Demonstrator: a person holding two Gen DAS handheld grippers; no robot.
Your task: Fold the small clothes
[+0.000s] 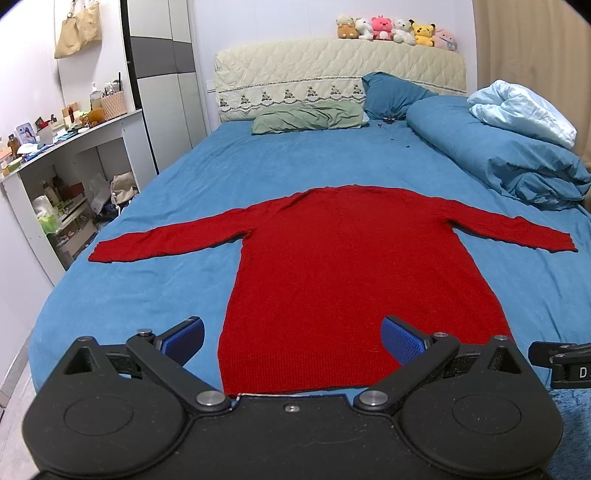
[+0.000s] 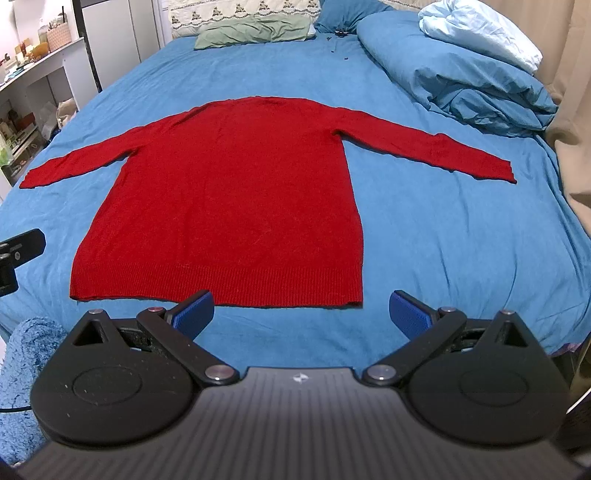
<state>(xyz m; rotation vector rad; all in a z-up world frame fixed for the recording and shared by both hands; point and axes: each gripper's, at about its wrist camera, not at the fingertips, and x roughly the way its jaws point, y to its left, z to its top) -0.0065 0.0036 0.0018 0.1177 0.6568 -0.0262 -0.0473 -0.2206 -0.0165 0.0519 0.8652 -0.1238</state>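
Note:
A red long-sleeved sweater (image 1: 332, 258) lies flat on the blue bed sheet (image 1: 184, 184), both sleeves spread out sideways, hem toward me. It also shows in the right wrist view (image 2: 236, 184). My left gripper (image 1: 293, 339) is open and empty, hovering above the hem. My right gripper (image 2: 303, 314) is open and empty, just in front of the hem's right half. Each gripper's black body shows at the edge of the other's view.
A rolled blue duvet (image 1: 498, 155) with a pale blue blanket (image 1: 524, 110) lies at the back right. A green pillow (image 1: 310, 118) and headboard with plush toys (image 1: 395, 31) are at the far end. A cluttered white desk (image 1: 74, 147) stands left of the bed.

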